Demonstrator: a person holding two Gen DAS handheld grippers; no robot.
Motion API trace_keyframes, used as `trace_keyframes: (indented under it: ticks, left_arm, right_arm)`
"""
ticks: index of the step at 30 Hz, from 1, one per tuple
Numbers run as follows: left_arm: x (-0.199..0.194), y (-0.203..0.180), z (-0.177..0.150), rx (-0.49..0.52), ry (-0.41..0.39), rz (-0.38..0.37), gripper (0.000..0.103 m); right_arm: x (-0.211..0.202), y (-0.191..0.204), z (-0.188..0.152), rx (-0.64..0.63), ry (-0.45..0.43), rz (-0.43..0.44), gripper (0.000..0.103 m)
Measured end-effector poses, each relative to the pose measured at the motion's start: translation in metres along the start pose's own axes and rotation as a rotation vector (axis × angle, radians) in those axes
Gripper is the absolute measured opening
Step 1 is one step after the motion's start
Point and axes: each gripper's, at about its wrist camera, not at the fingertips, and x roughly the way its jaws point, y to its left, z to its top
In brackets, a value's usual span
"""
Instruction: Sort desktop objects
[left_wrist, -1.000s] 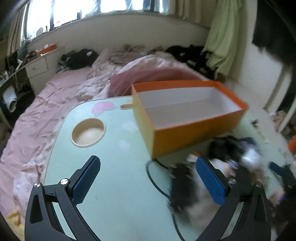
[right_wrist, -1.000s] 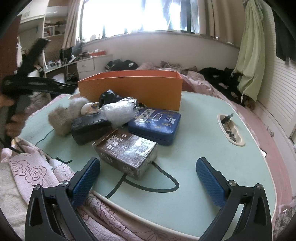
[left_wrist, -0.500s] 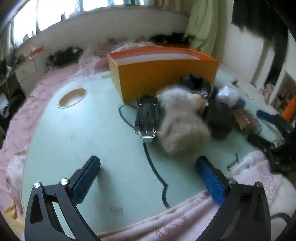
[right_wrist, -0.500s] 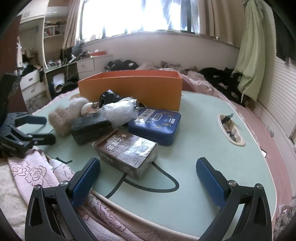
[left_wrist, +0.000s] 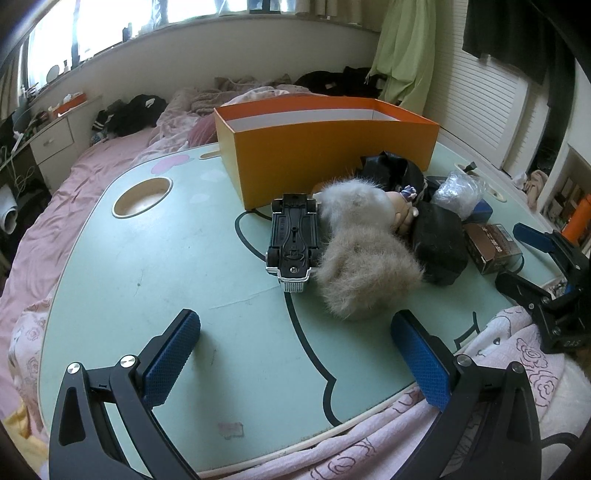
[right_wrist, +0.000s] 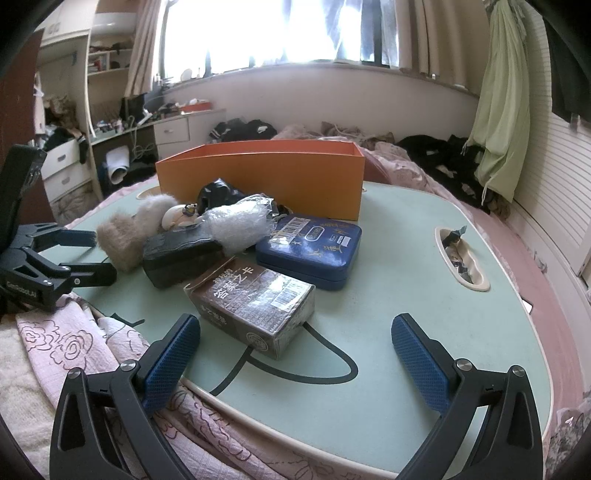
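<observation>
1. The left gripper (left_wrist: 295, 354) hovers low over the near edge of the pale green table (left_wrist: 155, 266), its jaws spread wide and released, holding nothing.
2. The right gripper (right_wrist: 295, 354) hangs over the table's near edge too, jaws likewise parted with nothing between them; the brown carton (right_wrist: 255, 299) lies just ahead at about 11 o'clock, short of the blue pads.
3. In the left wrist view a black toy car (left_wrist: 293, 242) lies upside down (chassis facing up) at 12 o'clock from the jaws, touching a fluffy grey-beige fur doll (left_wrist: 364, 254) at its 3 o'clock side.
4. The orange box (left_wrist: 325, 147) stands open-topped at the far side of the table, at 12 o'clock beyond the car; its inner walls are white.
5. In the right wrist view the pile sits in front of the box: a black pouch (right_wrist: 181, 254) at 10 o'clock, a wad of bubble wrap (right_wrist: 236, 223) resting on it, and a blue tin (right_wrist: 310, 247) at 12 o'clock, just behind the carton.
6. A crumpled black bag (right_wrist: 218, 192) lies against the box's front wall.
7. A round cup recess (left_wrist: 142, 197) is sunk in the table at 10 o'clock in the left view; an oval slot (right_wrist: 460, 258) at 2 o'clock in the right view holds small scraps.
8. A pink floral blanket (right_wrist: 74, 343) lies along the table's near edge, on a bed strewn with clothes.
</observation>
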Motion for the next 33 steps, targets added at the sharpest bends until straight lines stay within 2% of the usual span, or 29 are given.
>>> trace_keyframes:
  ticks: [29,33]
  left_arm:
    - [-0.0008,-0.0005,0.0,0.004,0.0,-0.003,0.103]
    - [0.0003,-0.0003,0.0002,0.003,0.0,-0.005,0.103]
  right_arm:
    - [0.0022,-0.0024,-0.0051,-0.039,-0.024,0.069,0.103]
    - [0.0052,-0.0005,-0.0085,-0.055,-0.025,0.106,0.103]
